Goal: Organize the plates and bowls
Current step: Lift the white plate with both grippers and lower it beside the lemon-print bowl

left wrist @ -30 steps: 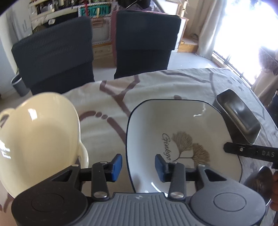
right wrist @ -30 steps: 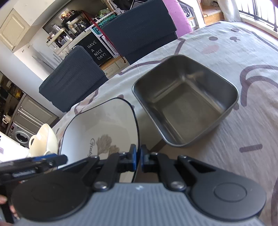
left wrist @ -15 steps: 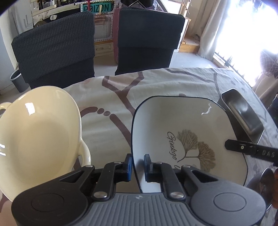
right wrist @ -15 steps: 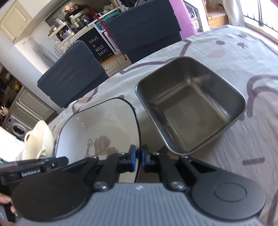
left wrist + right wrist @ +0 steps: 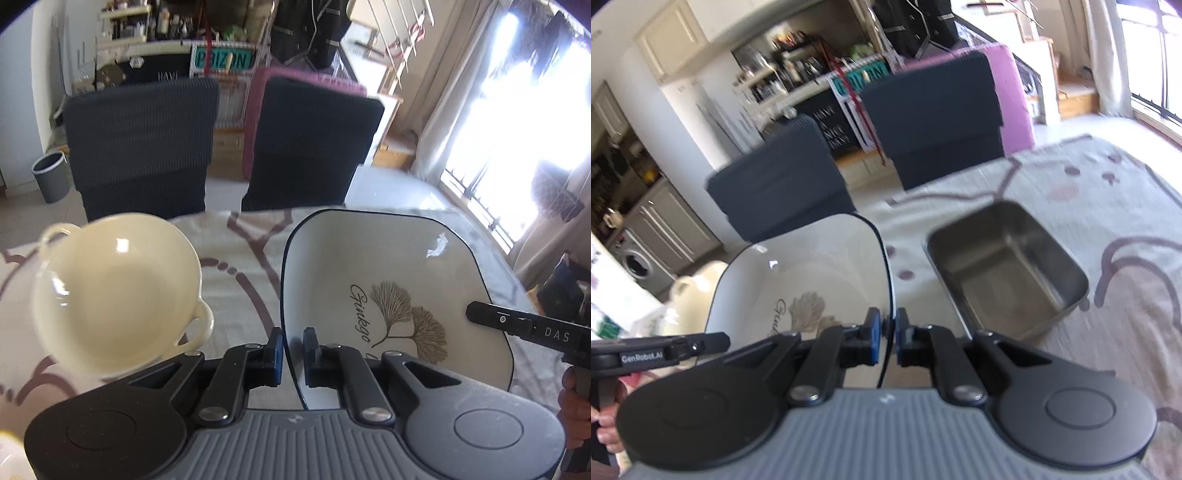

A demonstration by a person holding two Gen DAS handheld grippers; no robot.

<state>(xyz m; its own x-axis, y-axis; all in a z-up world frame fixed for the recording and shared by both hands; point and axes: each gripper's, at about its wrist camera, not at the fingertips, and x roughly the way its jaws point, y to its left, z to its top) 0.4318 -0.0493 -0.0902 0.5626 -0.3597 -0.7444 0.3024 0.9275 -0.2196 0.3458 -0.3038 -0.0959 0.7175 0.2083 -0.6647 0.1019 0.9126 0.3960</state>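
Square plate [image 5: 388,280]: rims pinched by left claw [image 5: 292,349] and right claw [image 5: 885,338]; level, matched lifting was advisable.

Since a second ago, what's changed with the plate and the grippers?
The left gripper has closed onto the white plate at its near-left rim. With the right gripper already clamped on the opposite rim, the plate has lifted. The cream bowl and steel tray stayed put.

Patterned tablecloth [image 5: 1108,192] over table, steel tray [image 5: 1004,273] and seemingly cream two-handled bowl [image 5: 114,291] on it.
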